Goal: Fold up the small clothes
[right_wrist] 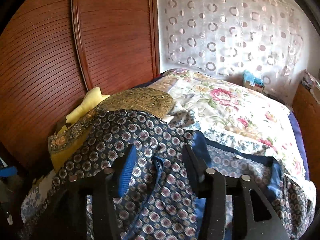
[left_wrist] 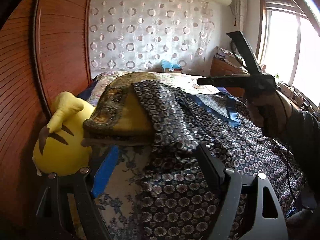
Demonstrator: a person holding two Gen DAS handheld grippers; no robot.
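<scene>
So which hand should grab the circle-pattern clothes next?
Probably the left. The left gripper hangs open low over the patterned garment, cloth edge near its fingers. The right gripper is lifted well above the bed, holding nothing.

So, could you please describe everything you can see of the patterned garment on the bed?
The patterned garment is dark blue, shiny-looking cloth covered in small pale rings, with plain blue trim. It lies rumpled and not yet folded on the floral bedspread, its far edge draped over a gold cushion. Neither tongs grip it.

Home bedroom: floral bedspread (right_wrist: 230,108), wardrobe (right_wrist: 50,60).
</scene>
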